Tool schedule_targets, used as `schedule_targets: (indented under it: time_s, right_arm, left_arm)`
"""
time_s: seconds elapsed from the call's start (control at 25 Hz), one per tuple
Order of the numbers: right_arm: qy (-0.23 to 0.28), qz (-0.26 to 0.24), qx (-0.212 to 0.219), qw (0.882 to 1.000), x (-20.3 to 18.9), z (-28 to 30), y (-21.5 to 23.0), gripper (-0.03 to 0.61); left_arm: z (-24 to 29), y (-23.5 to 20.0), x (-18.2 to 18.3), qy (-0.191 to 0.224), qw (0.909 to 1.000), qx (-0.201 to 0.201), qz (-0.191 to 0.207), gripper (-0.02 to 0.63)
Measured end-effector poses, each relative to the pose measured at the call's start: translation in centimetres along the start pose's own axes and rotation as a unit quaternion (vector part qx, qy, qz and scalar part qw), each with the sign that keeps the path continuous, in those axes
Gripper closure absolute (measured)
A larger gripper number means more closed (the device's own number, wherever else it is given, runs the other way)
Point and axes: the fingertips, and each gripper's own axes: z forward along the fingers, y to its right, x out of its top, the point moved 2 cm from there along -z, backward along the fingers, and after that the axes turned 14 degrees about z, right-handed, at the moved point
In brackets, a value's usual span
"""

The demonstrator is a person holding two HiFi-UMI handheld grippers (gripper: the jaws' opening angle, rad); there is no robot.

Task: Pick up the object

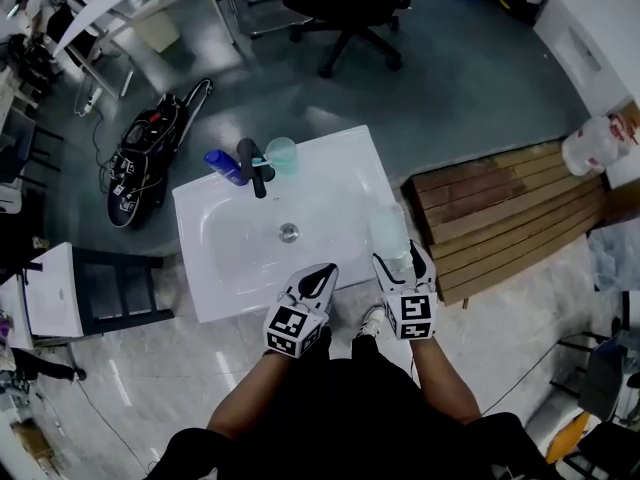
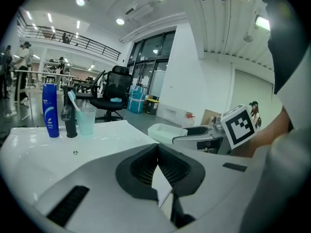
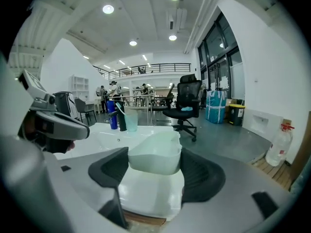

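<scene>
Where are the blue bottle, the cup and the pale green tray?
blue bottle (image 2: 50, 111): left gripper view, mid body.
cup (image 2: 86, 122): left gripper view, front wall.
pale green tray (image 3: 154, 161): right gripper view, near wall.

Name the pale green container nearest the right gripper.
The low tub at the sink's right edge, between its fingers; the tall cup stands by the faucet.

Colours, for anyone wondering: the sink (image 1: 215, 268) was done in glossy white, and the tray (image 3: 154, 154) in see-through pale mint. A similar minty tint was seen on the cup (image 2: 86, 121). The bottle (image 2: 50, 109) was coloured bright blue and the tap (image 2: 71, 116) black. The left gripper (image 1: 318, 280) and right gripper (image 1: 402, 260) were finished in whitish grey with black ribbed pads and black-and-white square markers. The pallet (image 1: 510, 208) was left plain brown wood.
</scene>
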Motion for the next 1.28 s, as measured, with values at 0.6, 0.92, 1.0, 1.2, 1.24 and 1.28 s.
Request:
schedule_targets:
  time_s: [0.6, 0.92, 1.0, 1.2, 1.24, 1.28]
  right_arm:
    - [0.142, -0.012, 0.043, 0.989, 12.0, -3.4, -3.8, 0.232]
    - [0.181, -0.019, 0.051, 0.982, 15.4, -5.0, -4.3, 0.232]
    - [0.186, -0.023, 0.052, 0.981, 15.9, -5.4, -4.3, 0.232]
    - [0.199, -0.028, 0.054, 0.978, 16.7, -5.9, -4.5, 0.232]
    - [0.202, -0.029, 0.056, 0.977, 16.7, -6.0, -4.7, 0.232]
    - [0.204, -0.031, 0.058, 0.977, 16.7, -6.1, -4.9, 0.232]
  left_arm:
    - [-0.8, -1.8, 4.3, 0.042, 0.9984, 0.028, 0.024, 0.6]
    - [-1.7, -2.6, 6.5, 0.069, 0.9962, 0.043, 0.031, 0.6]
    - [-1.8, -2.6, 6.8, 0.072, 0.9959, 0.044, 0.031, 0.6]
    - [-2.1, -2.5, 7.4, 0.079, 0.9951, 0.043, 0.04, 0.6]
    - [-2.1, -2.5, 7.4, 0.079, 0.9951, 0.043, 0.04, 0.6]
    - [-2.2, -2.5, 7.3, 0.078, 0.9952, 0.043, 0.04, 0.6]
